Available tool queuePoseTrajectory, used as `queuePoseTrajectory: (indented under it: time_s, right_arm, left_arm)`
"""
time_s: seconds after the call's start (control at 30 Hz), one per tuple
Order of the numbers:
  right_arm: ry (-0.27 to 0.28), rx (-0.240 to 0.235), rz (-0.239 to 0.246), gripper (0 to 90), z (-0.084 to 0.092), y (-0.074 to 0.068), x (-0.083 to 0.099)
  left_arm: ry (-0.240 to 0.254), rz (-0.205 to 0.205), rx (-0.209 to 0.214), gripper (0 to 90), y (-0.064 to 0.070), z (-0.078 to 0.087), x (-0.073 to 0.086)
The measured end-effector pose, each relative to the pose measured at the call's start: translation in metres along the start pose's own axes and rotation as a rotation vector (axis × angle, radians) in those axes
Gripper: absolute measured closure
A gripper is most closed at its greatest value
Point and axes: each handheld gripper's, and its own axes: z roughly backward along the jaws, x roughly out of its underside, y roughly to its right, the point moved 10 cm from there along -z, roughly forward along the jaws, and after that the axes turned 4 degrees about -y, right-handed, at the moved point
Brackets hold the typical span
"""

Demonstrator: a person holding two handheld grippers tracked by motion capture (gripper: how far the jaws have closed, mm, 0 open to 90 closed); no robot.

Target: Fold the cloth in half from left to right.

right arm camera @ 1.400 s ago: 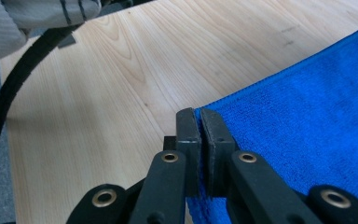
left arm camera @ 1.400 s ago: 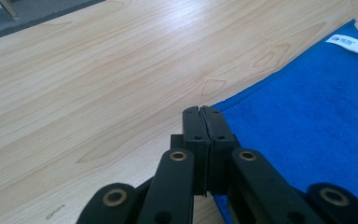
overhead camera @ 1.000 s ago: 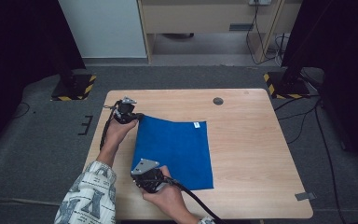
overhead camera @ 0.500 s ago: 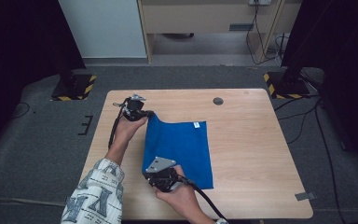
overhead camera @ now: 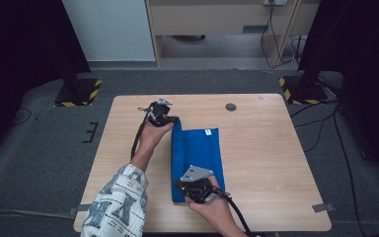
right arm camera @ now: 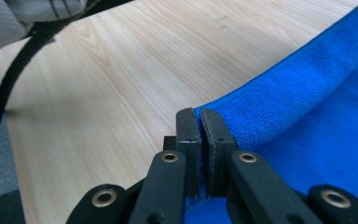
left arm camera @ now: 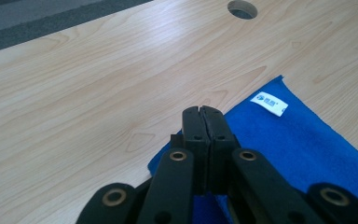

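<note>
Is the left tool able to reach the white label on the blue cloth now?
Probably not as it stands: the left tool is shut on the blue cloth edge. The white label lies uncovered nearby, so releasing first would free it.

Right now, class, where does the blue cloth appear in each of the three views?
High view: blue cloth lies at table centre, its left edge lifted.
Left gripper view: lower right, behind the closed jaws.
Right gripper view: right side, a raised fold running to the jaws.
Shared landmark: the cloth's white label, in the high and left gripper views.
</note>
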Motion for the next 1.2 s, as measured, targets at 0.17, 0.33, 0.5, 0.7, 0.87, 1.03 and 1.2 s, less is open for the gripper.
queuePoseTrajectory:
  time_s: [0.17,0.33,0.5,0.7,0.87,1.03,1.2]
  right_arm:
    - [0.007,0.022,-0.023,87.1,0.013,0.013,0.008]
    - [0.009,0.032,-0.037,87.0,0.023,0.020,0.016]
    - [-0.001,0.050,-0.050,87.0,0.028,0.025,0.026]
    - [-0.004,0.063,-0.064,87.0,0.032,0.032,0.031]
    - [-0.004,0.066,-0.065,86.9,0.037,0.033,0.034]
    - [-0.019,0.081,-0.074,86.7,0.040,0.040,0.042]
    - [-0.027,0.086,-0.087,86.3,0.042,0.044,0.050]
  left_arm:
    - [-0.004,-0.016,0.011,89.3,0.015,-0.008,-0.010]
    - [-0.007,-0.024,0.030,89.3,0.032,-0.018,-0.017]
    - [-0.009,-0.051,0.038,89.2,0.049,-0.026,-0.025]
    - [-0.027,-0.056,0.037,89.2,0.056,-0.035,-0.027]
    - [-0.030,-0.049,0.051,89.2,0.060,-0.041,-0.028]
    - [-0.041,-0.038,0.059,89.2,0.064,-0.049,-0.027]
    - [-0.050,-0.035,0.070,89.2,0.073,-0.061,-0.026]
